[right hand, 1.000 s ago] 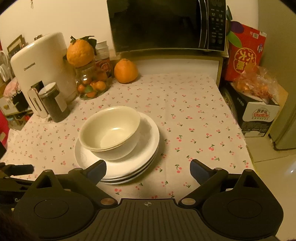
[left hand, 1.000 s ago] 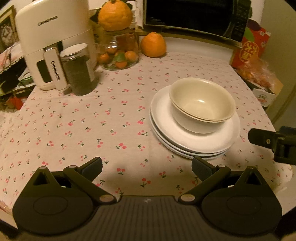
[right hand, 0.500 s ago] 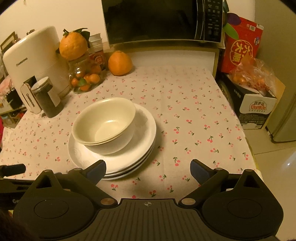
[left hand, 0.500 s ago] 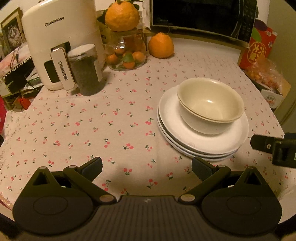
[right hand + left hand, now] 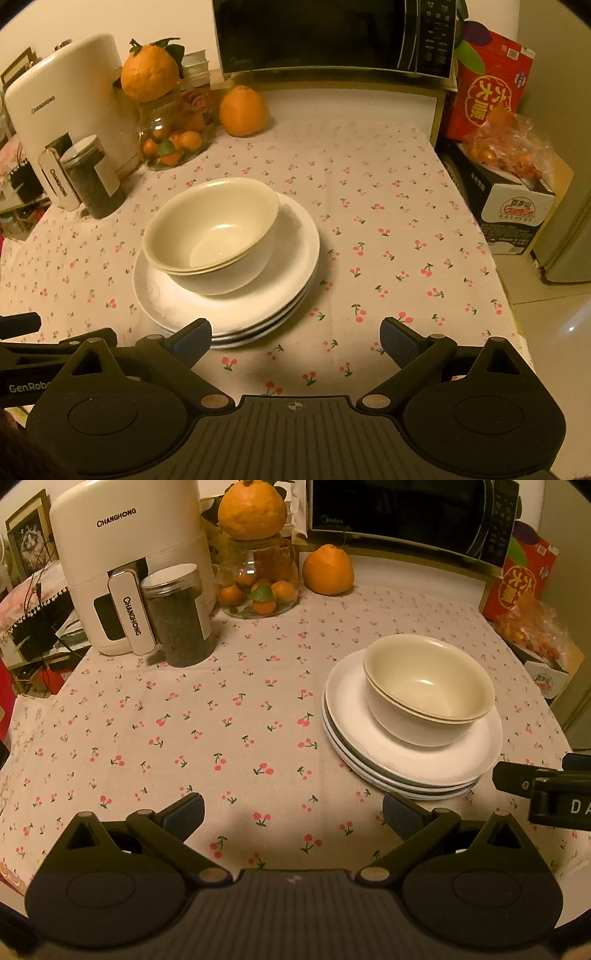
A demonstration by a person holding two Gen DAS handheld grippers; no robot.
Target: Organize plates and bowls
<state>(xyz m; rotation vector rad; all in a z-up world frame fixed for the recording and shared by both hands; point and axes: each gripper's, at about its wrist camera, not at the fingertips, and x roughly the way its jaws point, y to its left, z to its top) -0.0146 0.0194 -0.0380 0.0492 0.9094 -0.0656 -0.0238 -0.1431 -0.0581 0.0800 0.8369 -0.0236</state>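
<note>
A: Where do our left tongs [image 5: 291, 814] stand?

B: Spread wide and holding nothing, over bare cherry-print cloth on the worktop [image 5: 192, 723]. From 9 to 12 o'clock we have open room; the white air fryer [image 5: 129, 565], the dark jar [image 5: 177, 616] and the glass jar of oranges [image 5: 262, 587] crowd the far edge at 11 to 12.

A: And the plates [image 5: 413, 771]?

B: At 2 o'clock in the left view, three stacked flat, with two nested bowls [image 5: 428, 690] upright on top, mouths up. Being round, they show no long axis.

A: Our right tongs [image 5: 295, 338]?

B: Also spread and empty, their left finger just beside the near rim of the stack at 10 o'clock. At 3 o'clock the cloth ends at the worktop edge, with pale floor [image 5: 554, 332] and a carton [image 5: 513, 210] beyond. A microwave [image 5: 332, 33] sits at 12.
</note>
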